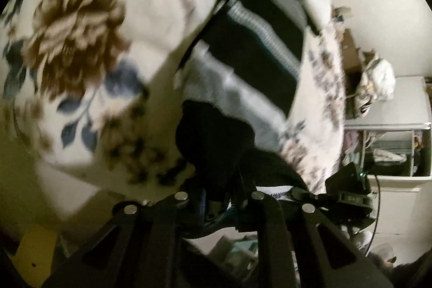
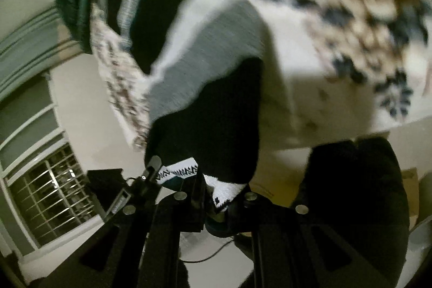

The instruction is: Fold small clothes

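Left gripper (image 1: pixel 220 196): jaws drawn almost together on the black hem of the striped garment (image 1: pixel 243 77); cloth is pinched between the pads. Right gripper (image 2: pixel 213 196): likewise nearly closed, clamped on a white patterned band (image 2: pixel 224 189) at the garment's near edge — apparently the same hem.

Position of the garment: it runs away from both grippers, from the pinched edge outward over the floral bedspread (image 1: pixel 81 39). Near portion black, then a grey band, then black-and-pale stripes at the far end. The far portion lies on the bedspread; the near edge appears lifted clear of it. Both views are motion-blurred, so exact contact cannot be confirmed.

Key relation: the long axis extends forward from the jaws, and the held edge spans between the two hands. Each hand grips one corner, so neither is nearer — judged, the fold requires both to carry the near edge forward over the far end together.

Containers: a white shelf unit (image 1: pixel 388 150) stands well beyond the bed in the left view; its compartments hold what looks like folded fabric, contents too small to identify. A barred window (image 2: pixel 51 193) lies far off in the right view.
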